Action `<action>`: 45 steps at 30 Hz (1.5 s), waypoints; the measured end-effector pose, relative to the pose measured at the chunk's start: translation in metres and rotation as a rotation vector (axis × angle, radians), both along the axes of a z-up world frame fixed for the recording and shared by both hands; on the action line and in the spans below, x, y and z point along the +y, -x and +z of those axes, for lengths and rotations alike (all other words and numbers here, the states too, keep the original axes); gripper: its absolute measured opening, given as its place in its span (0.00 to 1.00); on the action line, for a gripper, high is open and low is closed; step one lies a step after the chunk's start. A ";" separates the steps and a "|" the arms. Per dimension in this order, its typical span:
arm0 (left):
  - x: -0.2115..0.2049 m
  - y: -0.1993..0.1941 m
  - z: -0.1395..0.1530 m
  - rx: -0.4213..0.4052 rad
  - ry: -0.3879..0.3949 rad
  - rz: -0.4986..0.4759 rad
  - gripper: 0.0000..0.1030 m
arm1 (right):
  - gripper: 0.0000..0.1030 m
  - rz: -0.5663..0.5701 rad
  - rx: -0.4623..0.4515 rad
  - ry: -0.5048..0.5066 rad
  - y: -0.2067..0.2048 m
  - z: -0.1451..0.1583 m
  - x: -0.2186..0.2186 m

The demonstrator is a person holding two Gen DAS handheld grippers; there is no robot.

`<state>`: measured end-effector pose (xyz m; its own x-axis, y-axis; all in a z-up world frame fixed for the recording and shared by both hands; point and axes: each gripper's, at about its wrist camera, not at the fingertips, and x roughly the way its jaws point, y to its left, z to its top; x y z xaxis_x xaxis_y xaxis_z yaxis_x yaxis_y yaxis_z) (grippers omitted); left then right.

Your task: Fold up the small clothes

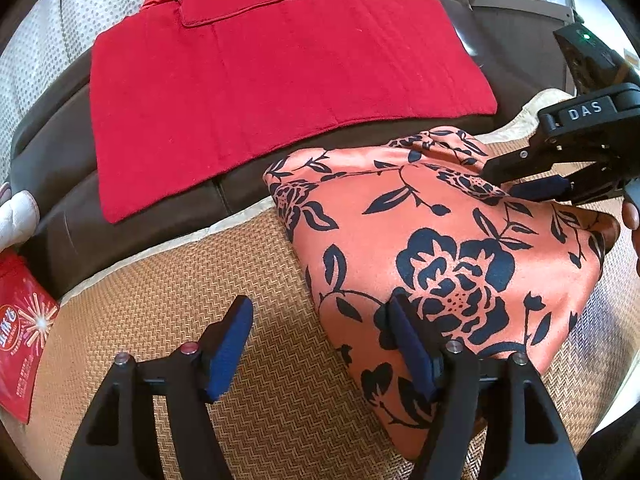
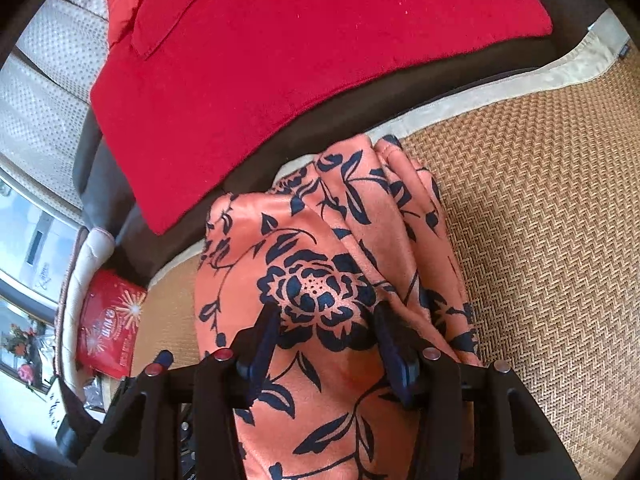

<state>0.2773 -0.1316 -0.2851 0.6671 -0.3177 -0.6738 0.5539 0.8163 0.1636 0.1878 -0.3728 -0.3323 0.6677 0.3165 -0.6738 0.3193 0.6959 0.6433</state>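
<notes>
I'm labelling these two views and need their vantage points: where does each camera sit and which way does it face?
Left wrist: on the left gripper, open above the woven mat, facing the red cloth; the right gripper enters at right.
Right wrist: on the right gripper, open over the floral garment, facing the same red cloth.
Shared: floral garment, woven mat, red cloth, red packet.

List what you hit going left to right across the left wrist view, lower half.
Red printed packet → left gripper, open over the woven tan mat → orange satin garment with dark blue flowers → right gripper at the garment's far right edge.
</notes>
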 end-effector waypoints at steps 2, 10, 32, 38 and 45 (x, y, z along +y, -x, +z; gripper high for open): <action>-0.001 0.000 0.002 -0.009 0.003 0.005 0.70 | 0.52 -0.012 -0.011 -0.006 0.005 0.003 -0.002; -0.001 -0.002 0.012 -0.061 0.006 0.042 0.72 | 0.67 -0.108 -0.103 0.058 0.030 0.024 -0.012; 0.005 -0.021 0.020 -0.032 0.048 0.103 0.76 | 0.68 -0.148 -0.075 0.066 0.037 0.017 -0.028; 0.006 -0.025 0.024 -0.035 0.062 0.121 0.76 | 0.68 -0.113 -0.130 0.056 0.040 0.022 -0.023; 0.011 -0.040 0.019 0.010 0.077 0.147 0.76 | 0.68 -0.046 -0.193 0.015 0.033 0.025 -0.010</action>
